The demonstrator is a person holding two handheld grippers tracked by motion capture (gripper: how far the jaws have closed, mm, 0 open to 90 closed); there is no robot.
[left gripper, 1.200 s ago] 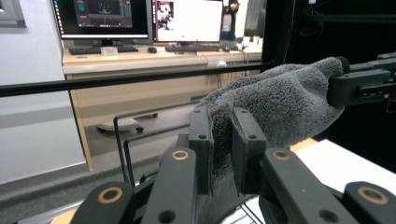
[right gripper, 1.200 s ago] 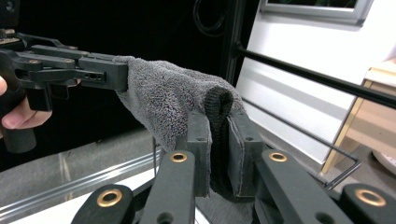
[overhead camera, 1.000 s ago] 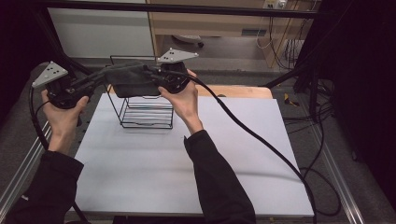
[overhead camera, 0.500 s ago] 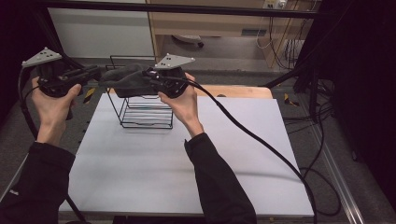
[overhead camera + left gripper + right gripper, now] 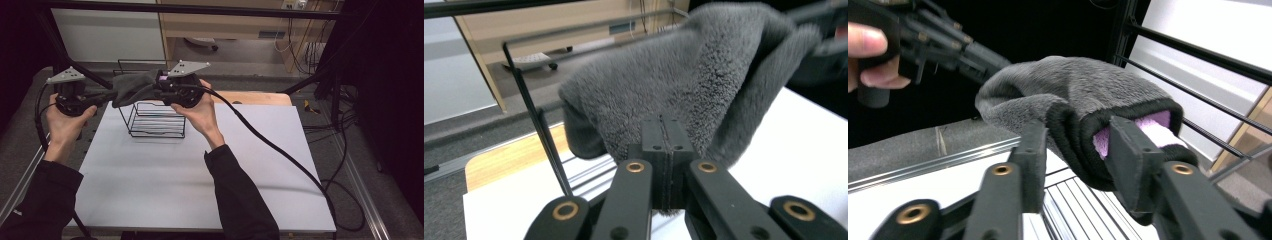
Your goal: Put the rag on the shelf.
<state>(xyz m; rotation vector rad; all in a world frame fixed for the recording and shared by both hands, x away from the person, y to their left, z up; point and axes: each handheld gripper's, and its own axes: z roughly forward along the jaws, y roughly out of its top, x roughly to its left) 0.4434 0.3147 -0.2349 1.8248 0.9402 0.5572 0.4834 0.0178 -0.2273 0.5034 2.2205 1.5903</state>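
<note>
A grey fleecy sock (image 5: pixel 132 87) with a black cuff and purple lining hangs over a black wire basket (image 5: pixel 150 103), strung between both grippers. My left gripper (image 5: pixel 110 94) comes in from the left. Its jaws are pinched shut on the sock's closed end (image 5: pixel 674 85), as the left gripper (image 5: pixel 663 125) view shows close up. My right gripper (image 5: pixel 152 89) meets the cuff from the right. Its jaws have just been opening: in the right gripper (image 5: pixel 1075 135) view they stand apart, the cuff (image 5: pixel 1083 130) loose between them, one jaw in the purple mouth.
The basket stands at the back left of a white table top (image 5: pixel 200 175); its wires (image 5: pixel 529 100) rise just behind the sock. A black cable (image 5: pixel 270 145) trails from the right gripper across the table. Dark frame bars and a wooden cabinet lie beyond the far edge.
The left hand lifted, then came back down and in toward the basket. The sock has gone from stretched to bunched. The right hand has kept its place.
</note>
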